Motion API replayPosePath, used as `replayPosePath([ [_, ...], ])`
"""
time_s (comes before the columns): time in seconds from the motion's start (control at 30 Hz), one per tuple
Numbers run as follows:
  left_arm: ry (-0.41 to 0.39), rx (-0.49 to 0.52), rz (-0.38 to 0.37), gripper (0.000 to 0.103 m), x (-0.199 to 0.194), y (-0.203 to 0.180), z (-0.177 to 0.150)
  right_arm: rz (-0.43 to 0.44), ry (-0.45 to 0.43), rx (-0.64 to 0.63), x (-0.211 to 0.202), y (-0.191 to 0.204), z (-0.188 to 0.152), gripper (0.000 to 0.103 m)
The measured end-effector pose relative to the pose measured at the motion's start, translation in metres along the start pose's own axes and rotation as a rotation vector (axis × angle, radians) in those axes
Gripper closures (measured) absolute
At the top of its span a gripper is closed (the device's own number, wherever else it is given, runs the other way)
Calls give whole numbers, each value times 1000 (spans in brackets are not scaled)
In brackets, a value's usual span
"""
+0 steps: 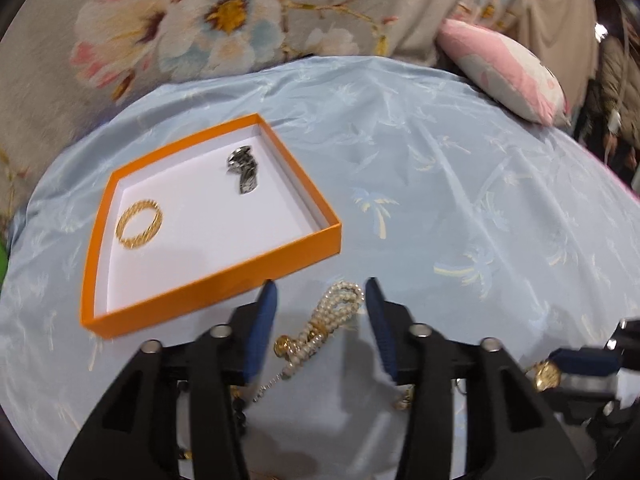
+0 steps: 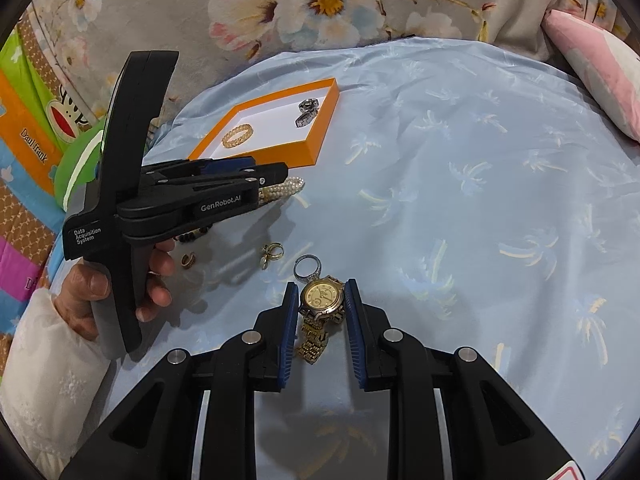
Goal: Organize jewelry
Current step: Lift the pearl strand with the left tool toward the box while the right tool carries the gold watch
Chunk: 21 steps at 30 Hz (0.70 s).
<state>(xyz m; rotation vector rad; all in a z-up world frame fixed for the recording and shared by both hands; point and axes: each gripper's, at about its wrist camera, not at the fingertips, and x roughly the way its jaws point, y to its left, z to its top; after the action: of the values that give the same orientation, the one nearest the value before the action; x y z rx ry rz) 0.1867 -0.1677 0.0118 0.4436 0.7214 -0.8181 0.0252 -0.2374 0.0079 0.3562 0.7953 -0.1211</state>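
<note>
An orange box tray (image 1: 212,292) (image 2: 304,152) lies on the pale blue cloth. In it are a gold bracelet (image 1: 139,224) (image 2: 238,135) and a silver piece (image 1: 243,172) (image 2: 307,112). My left gripper (image 1: 321,283) stands open just in front of the tray. A pearl bracelet (image 1: 332,320) (image 2: 284,190) lies on the cloth between its blue pads without touching them. My right gripper (image 2: 321,286) is shut on a gold watch (image 2: 322,296) (image 1: 546,374), with the pads against both sides of its case and the strap trailing back between the fingers.
Loose on the cloth lie a gold ring (image 2: 272,254), a silver ring (image 2: 307,267), a small gold piece (image 2: 187,259) and dark beads (image 2: 192,236). A pink pillow (image 1: 508,72) sits at the far right. A floral blanket (image 1: 200,20) lies behind. Colourful boxes (image 2: 24,120) stand at the left.
</note>
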Motion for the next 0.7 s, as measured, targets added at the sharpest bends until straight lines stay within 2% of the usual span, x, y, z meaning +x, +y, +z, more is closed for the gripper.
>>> replayPosePath([
  [0.13, 41, 123, -4, 58, 9, -11, -5, -2, -2, 8, 2, -2, 1, 81],
  [0.2, 75, 141, -16, 65, 16, -14, -10, -5, -2, 8, 2, -3, 1, 81],
  [0.27, 66, 124, -35, 73, 15, -12, -11, -7, -2, 7, 1, -3, 1, 81],
  [0.3, 66, 107, -36, 85, 15, -10, -10, -7, -2, 7, 1, -3, 1, 81],
  [0.33, 69, 89, -46, 88, 15, -8, -10, -7, -2, 6, 1, -3, 1, 81],
  [0.57, 51, 7, -61, 88, 1, -9, -17, -8, -13, -7, -4, 0, 6, 81],
  [0.7, 35, -75, -32, 88, -20, -4, -19, -1, -25, -21, -7, 7, 15, 81],
])
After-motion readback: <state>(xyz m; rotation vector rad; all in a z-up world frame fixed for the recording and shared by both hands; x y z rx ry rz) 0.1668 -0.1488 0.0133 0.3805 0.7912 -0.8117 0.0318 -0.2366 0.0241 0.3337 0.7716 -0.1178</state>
